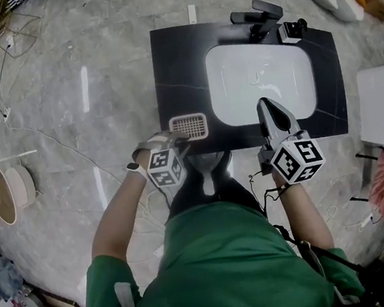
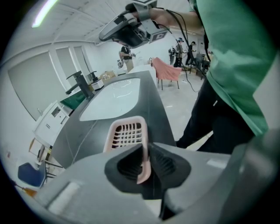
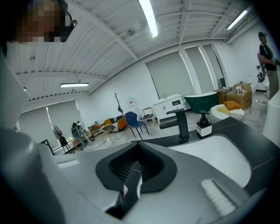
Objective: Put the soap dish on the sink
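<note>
Green shirt [image 1: 222, 265] up close in the head view, left hand-held gripper [image 1: 182, 141] at the soap dish [image 1: 189, 125] on the sink [image 1: 179, 59] top's near-left corner, right hand-held gripper [image 1: 268, 106] over the basin [image 1: 238, 79]; left gripper view, jaws pinching the dish's pink rim; right gripper view, jaws together, empty.

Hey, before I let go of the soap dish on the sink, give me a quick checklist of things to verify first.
1. Left gripper grip: ok, jaws closed on the soap dish at its near rim.
2. Dish over the sink counter, not the basin: ok, it sits left of the basin.
3. Dish lying flat on the counter: cannot tell.
4. Margin from the front edge: ok, though close.
5. Right gripper out of the way: ok, shut and empty, over the basin's front rim.
</note>
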A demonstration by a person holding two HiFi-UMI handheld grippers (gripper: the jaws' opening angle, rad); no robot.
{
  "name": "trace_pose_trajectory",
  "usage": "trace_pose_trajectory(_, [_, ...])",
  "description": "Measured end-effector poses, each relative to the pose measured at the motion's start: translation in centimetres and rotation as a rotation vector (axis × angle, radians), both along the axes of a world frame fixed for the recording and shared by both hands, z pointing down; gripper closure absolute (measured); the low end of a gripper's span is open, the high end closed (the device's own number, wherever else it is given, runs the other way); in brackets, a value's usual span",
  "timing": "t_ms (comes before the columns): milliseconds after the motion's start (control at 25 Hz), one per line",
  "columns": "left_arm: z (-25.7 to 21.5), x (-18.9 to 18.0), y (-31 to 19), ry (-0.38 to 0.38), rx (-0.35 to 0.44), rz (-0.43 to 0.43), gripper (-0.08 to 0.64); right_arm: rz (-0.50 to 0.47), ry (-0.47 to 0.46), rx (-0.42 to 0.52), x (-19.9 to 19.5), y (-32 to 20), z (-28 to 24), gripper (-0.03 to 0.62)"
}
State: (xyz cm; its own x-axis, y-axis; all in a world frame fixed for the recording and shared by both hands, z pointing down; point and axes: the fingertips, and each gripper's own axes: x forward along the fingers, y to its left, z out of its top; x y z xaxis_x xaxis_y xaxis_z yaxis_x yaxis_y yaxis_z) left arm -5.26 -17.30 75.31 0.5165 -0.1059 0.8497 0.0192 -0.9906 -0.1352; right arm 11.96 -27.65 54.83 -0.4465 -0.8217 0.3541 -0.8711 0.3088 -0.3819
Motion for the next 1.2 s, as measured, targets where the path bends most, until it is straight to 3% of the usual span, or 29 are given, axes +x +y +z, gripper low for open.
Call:
trace_pose_trajectory(120, [0.3,-0.1,0.1,-0.01,-0.007,-0.003,0.462,0.002,-0.003,-0.001,-0.1,0.3,0.2,0.591])
trace_pose_trajectory(520, [-2.6,-1.3,-1.4,0.022,0.064,-0.08,0.471,0.004,-0.002,0.035,-0.3,0.7,-1.4,0.591])
trace_pose_trajectory(840, [-9.6,-1.9,-4.9,0.189,0.103,-0.313,0.477,-0.013,0.01,0.081,-0.9,0.9,-4.3,0.591])
trace_pose_trajectory(1040, [-13.0,-2.1,-6.5,0.243,0.162,-0.421,0.477,-0.028,0.012,0.115,-1.3,0.7,-5.9,0.591])
trace_pose_trajectory(1200, [-16.6,-2.7,-8.2,0.331,0.169,-0.562,0.477,-0.036,0.021,0.137,-1.5,0.6,-7.3,0.591])
